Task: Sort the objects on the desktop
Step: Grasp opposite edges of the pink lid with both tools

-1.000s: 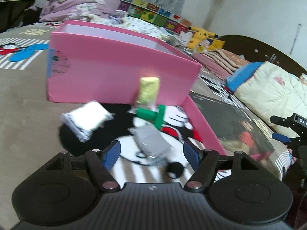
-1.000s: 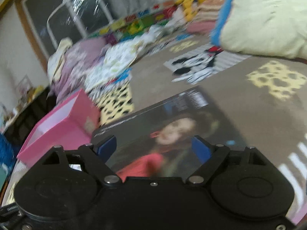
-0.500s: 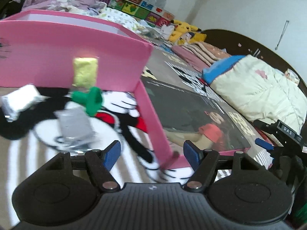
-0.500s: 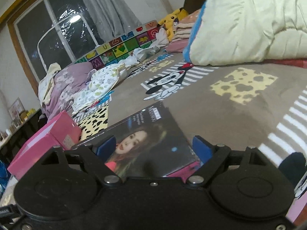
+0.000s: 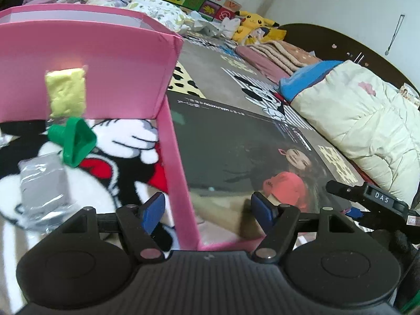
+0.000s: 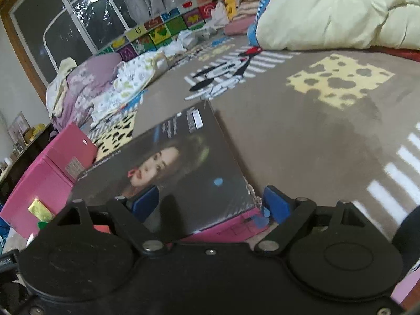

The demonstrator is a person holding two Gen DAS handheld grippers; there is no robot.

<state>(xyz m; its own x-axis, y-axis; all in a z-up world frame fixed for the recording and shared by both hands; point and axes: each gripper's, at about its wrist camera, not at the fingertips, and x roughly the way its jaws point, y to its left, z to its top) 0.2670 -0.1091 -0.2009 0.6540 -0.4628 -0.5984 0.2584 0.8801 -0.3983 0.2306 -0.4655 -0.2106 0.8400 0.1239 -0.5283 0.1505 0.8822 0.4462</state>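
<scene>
Left wrist view: the flat dark glossy box lid with a printed portrait (image 5: 236, 152) lies on the brown cartoon-print blanket (image 5: 210, 60), its pink rim touching the side of the upright open pink cardboard box (image 5: 105, 60). Left hand-held gripper (image 5: 207, 211) has its blue pads apart, straddling the lid's near left pink edge, nothing clamped. Beside the lid: a green plastic piece (image 5: 76, 141), a grey wrapped packet (image 5: 43, 181), and a yellow wrapped packet (image 5: 65, 92) against the box wall. Right wrist view: right hand-held gripper (image 6: 210, 204) has jaws wide apart, flanking the lid's near corner, not gripping. Cream quilt (image 6: 341, 8) further off.
</scene>
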